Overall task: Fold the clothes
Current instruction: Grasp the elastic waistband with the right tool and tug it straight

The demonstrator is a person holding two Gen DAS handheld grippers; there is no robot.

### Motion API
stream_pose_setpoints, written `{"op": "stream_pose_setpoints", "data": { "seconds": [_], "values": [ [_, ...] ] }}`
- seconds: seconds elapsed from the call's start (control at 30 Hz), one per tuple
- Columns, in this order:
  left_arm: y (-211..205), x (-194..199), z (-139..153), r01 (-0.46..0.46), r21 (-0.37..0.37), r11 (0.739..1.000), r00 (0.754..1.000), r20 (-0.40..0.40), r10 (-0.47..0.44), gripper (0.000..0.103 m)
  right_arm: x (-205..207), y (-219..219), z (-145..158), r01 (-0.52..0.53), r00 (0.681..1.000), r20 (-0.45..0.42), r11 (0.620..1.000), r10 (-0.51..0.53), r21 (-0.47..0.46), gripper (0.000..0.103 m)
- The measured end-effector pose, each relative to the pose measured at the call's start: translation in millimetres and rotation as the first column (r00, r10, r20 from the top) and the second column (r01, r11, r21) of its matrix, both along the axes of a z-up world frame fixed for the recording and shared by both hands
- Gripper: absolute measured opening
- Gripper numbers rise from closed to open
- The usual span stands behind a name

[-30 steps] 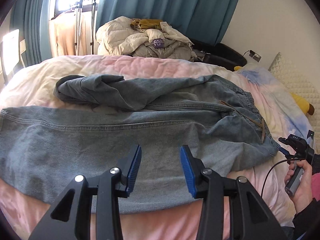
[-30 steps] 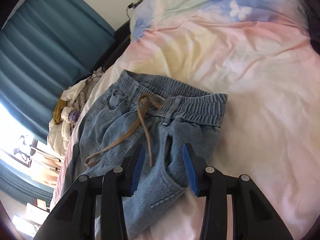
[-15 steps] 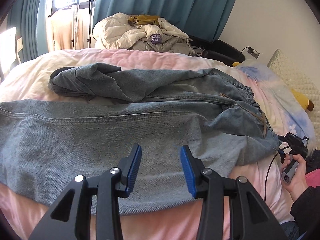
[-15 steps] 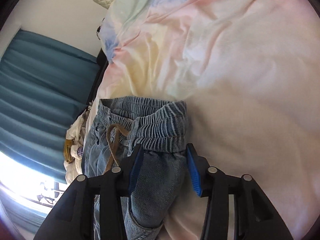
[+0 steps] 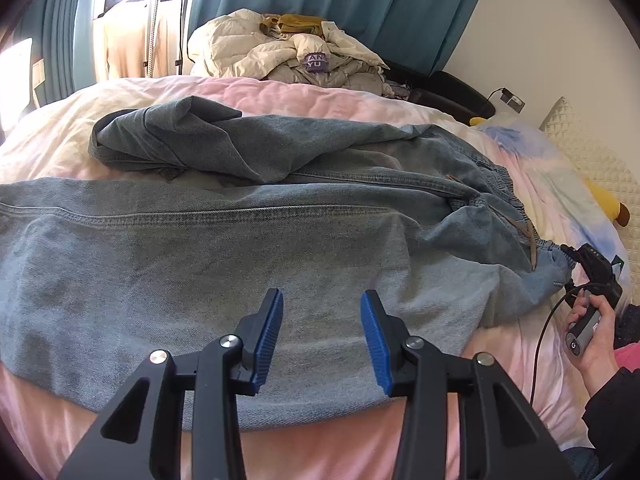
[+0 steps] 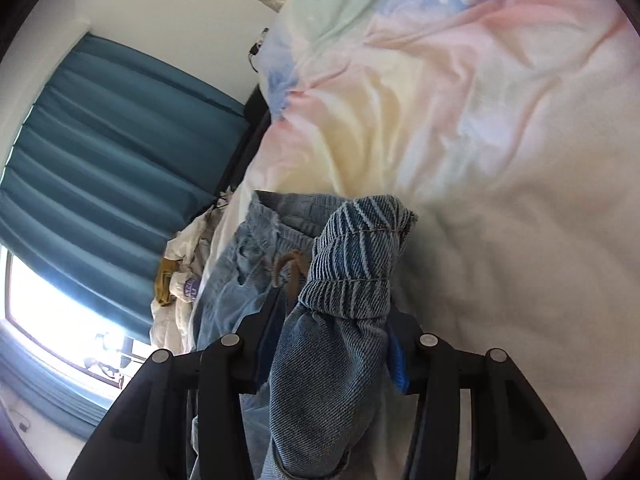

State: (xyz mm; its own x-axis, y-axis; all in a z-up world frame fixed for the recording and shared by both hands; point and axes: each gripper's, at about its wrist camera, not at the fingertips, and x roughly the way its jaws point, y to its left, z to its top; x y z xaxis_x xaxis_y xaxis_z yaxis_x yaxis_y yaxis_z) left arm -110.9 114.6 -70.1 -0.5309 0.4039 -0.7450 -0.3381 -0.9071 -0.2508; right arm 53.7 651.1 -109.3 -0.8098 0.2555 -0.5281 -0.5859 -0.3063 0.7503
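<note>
Two claws noted: your right gripper [image 6: 334,344] clamps the soft, heavy blue denim trousers' [image 5: 240,264] elastic waistband [image 6: 360,256] at frame centre; left gripper [image 5: 322,336] gapes empty.

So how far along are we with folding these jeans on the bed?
Barely started. Done: the jeans are laid out on the bed, though the far leg is bunched up and nothing is folded. In hand: the right gripper has the waistband bunched between its fingers; whether they press on it is unclear. The left gripper is open over the near leg, holding nothing. Left: every fold.
</note>
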Motion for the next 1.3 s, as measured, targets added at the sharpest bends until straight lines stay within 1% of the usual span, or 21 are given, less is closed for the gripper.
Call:
{"op": "stream_pose_setpoints", "data": {
  "seconds": [0.1, 0.13, 0.17, 0.23, 0.27, 0.3, 0.33, 0.4, 0.43, 0.5, 0.57, 0.63, 0.7, 0.83, 0.9, 0.93, 1.0, 1.17, 1.23, 1.3],
  "values": [
    [2, 0, -3, 0.003, -0.016, 1.000, 1.000, 0.001, -0.003, 0.041, -8, -2, -11, 0.013, 0.992, 0.123, 1.000, -0.013, -0.004, 0.046],
    [2, 0, -3, 0.004, -0.019, 1.000, 1.000, 0.002, -0.004, 0.041, -8, -2, -17, 0.019, 0.989, 0.148, 1.000, -0.017, -0.009, 0.046],
    [3, 0, -4, 0.005, -0.023, 1.000, 1.000, 0.004, -0.005, 0.041, -6, 0, -24, 0.025, 0.987, 0.156, 0.999, -0.021, -0.023, 0.046],
    [4, -1, -5, 0.010, -0.028, 1.000, 1.000, 0.004, -0.010, 0.041, -1, 6, -37, 0.032, 0.990, 0.139, 0.996, -0.022, -0.077, 0.046],
    [6, -1, -5, 0.013, -0.031, 0.999, 1.000, 0.003, -0.013, 0.041, 0, 7, -40, 0.034, 0.991, 0.131, 0.995, -0.021, -0.099, 0.044],
    [6, -2, -7, 0.014, -0.036, 0.999, 1.000, 0.004, -0.014, 0.041, 0, 7, -37, 0.034, 0.991, 0.129, 0.995, -0.022, -0.095, 0.036],
    [7, -3, -9, 0.015, -0.041, 0.999, 1.000, 0.012, -0.014, 0.041, -1, 7, -32, 0.034, 0.992, 0.128, 0.996, -0.023, -0.084, 0.025],
    [8, -6, -13, 0.019, -0.046, 0.999, 0.999, 0.033, -0.018, 0.041, -4, 5, -19, 0.036, 0.991, 0.132, 0.998, -0.029, -0.051, 0.014],
    [8, -6, -15, 0.023, -0.048, 0.999, 0.999, 0.038, -0.021, 0.041, -5, 3, -10, 0.040, 0.989, 0.140, 0.999, -0.036, -0.027, 0.012],
    [9, -6, -16, 0.028, -0.055, 0.998, 0.999, 0.042, -0.026, 0.041, -8, 0, 10, 0.048, 0.989, 0.140, 0.999, -0.049, 0.016, 0.011],
    [10, -5, -15, 0.032, -0.060, 0.998, 0.999, 0.036, -0.030, 0.041, -10, -2, 33, 0.047, 0.989, 0.137, 0.996, -0.058, 0.079, 0.010],
    [11, -4, -15, 0.035, -0.063, 0.997, 0.999, 0.031, -0.033, 0.041, -12, -1, 57, 0.022, 0.990, 0.136, 0.988, -0.043, 0.150, 0.010],
    [12, -3, -15, 0.036, -0.064, 0.997, 0.999, 0.030, -0.034, 0.041, -16, 0, 75, -0.018, 0.991, 0.130, 0.981, -0.007, 0.194, 0.010],
    [14, -3, -16, 0.039, -0.074, 0.996, 0.999, 0.032, -0.037, 0.041, -13, 8, 99, -0.020, 0.997, 0.083, 0.978, 0.002, 0.209, 0.010],
    [14, -4, -15, 0.038, -0.079, 0.996, 0.999, 0.030, -0.036, 0.041, -8, 15, 102, -0.006, 0.996, 0.087, 0.974, -0.014, 0.224, 0.009],
    [14, -4, -15, 0.038, -0.080, 0.996, 0.999, 0.030, -0.035, 0.041, -5, 21, 100, 0.003, 0.995, 0.097, 0.973, -0.026, 0.230, 0.009],
    [13, -7, -16, 0.037, -0.082, 0.996, 0.999, 0.033, -0.034, 0.041, 1, 32, 86, 0.014, 0.991, 0.128, 0.974, -0.044, 0.225, 0.009],
    [15, -13, -21, 0.035, -0.095, 0.995, 0.998, 0.050, -0.031, 0.041, 2, 38, 23, -0.040, 0.960, 0.279, 0.976, -0.022, 0.214, 0.010],
    [15, -17, -22, 0.035, -0.099, 0.995, 0.998, 0.056, -0.029, 0.041, 5, 40, -2, -0.039, 0.952, 0.304, 0.982, -0.020, 0.187, 0.010],
    [16, -21, -23, 0.034, -0.101, 0.994, 0.998, 0.061, -0.028, 0.041, 6, 42, -16, -0.038, 0.949, 0.316, 0.985, -0.018, 0.170, 0.011]
  ]
}}
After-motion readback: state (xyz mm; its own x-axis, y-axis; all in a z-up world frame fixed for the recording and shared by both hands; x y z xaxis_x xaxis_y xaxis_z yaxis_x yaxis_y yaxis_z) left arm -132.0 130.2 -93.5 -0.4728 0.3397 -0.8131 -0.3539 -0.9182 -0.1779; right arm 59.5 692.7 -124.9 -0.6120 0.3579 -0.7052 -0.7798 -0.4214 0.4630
